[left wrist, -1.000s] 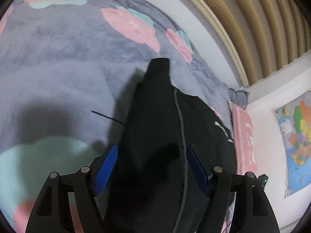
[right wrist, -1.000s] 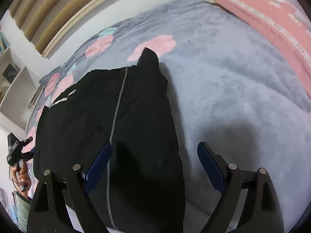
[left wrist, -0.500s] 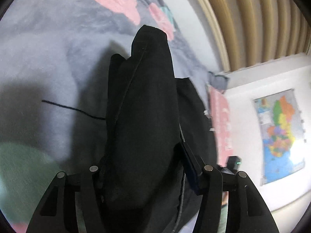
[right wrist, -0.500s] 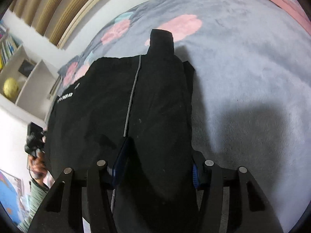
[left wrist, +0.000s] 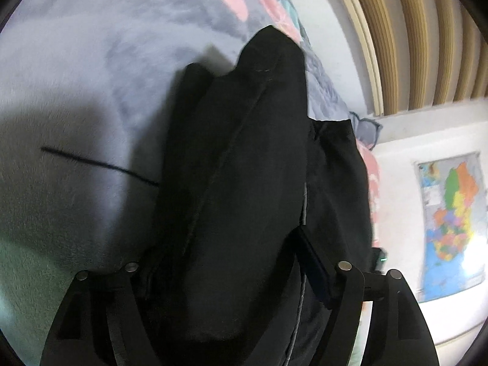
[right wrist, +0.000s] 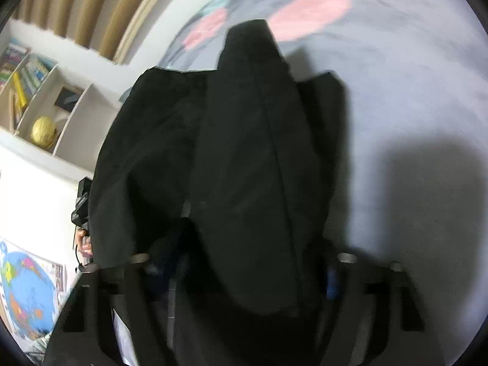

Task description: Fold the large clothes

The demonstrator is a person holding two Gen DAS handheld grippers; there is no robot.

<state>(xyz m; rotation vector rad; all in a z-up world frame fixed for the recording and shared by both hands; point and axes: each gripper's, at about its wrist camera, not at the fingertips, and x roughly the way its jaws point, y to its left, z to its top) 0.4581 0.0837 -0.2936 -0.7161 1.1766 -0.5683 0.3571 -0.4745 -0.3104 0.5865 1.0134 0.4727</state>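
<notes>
1. The left hand-held gripper [left wrist: 224, 277] has a thick fold of the black garment [left wrist: 244, 167] bunched between its jaws. The blue pad of one finger [left wrist: 314, 270] presses against the cloth's side, and the other finger is buried under the fabric, so the jaws are clamped on the garment. They have just been opening a little.
2. The right hand-held gripper [right wrist: 244, 274] likewise grips a rounded, sleeve-like roll of the black garment [right wrist: 250, 152], with cloth filling the whole gap between its jaws, which have just been widening slightly.
3. The garment is matte, soft and heavy-looking. Ahead of each gripper it tapers to a blunt, squared end, with a stitched seam running along its length.
4. It lies on the bed, on a plush grey blanket [left wrist: 76, 76] printed with pink and pale teal blotches, directly in front of both grippers.
5. A thin black thread [left wrist: 97, 164] lies on the blanket to the left of the left gripper's fold.
6. Beyond the garment, ribbed wooden slats [left wrist: 427, 30] curve across the wall, and a coloured map [left wrist: 454, 219] hangs to the right of the left gripper.
7. To the left of the right gripper stands a white shelf [right wrist: 70, 116] holding books and a gold ball [right wrist: 44, 131].
</notes>
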